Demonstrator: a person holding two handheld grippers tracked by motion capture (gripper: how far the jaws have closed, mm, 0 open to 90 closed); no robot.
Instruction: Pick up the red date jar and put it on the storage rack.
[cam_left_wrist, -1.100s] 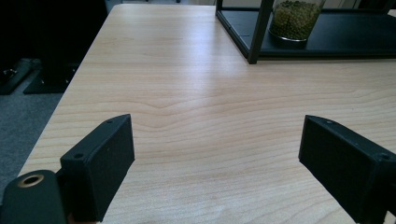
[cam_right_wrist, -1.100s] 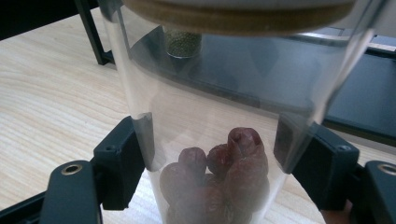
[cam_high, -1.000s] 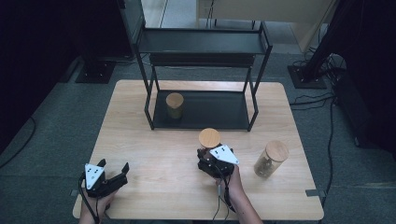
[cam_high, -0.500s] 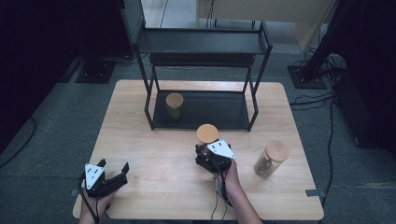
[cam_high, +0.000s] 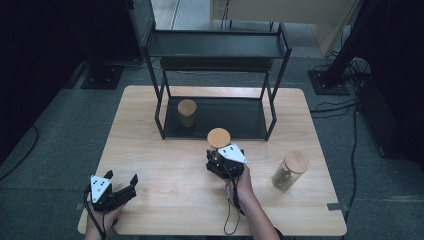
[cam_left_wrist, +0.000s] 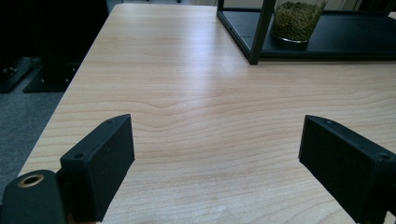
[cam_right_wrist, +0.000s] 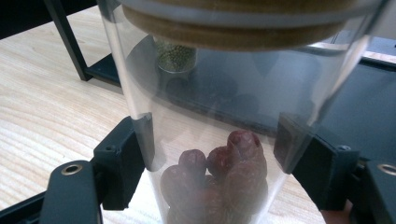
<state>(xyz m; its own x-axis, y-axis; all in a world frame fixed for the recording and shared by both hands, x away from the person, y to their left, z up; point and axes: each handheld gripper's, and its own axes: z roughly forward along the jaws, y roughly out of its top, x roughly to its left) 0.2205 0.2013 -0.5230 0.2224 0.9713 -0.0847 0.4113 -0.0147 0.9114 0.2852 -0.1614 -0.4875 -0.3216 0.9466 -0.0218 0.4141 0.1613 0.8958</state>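
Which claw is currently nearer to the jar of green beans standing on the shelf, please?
Right. The right claw sits just in front of the shelf, near the jar of green beans; the left claw rests at the table's near-left corner.

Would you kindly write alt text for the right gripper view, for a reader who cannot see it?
A clear glass jar with a wooden lid, part-filled with dark red dried fruits, sits gripped between the right gripper's two black jaws. Behind it are a light wooden table and a black shelf holding a jar of green beans.
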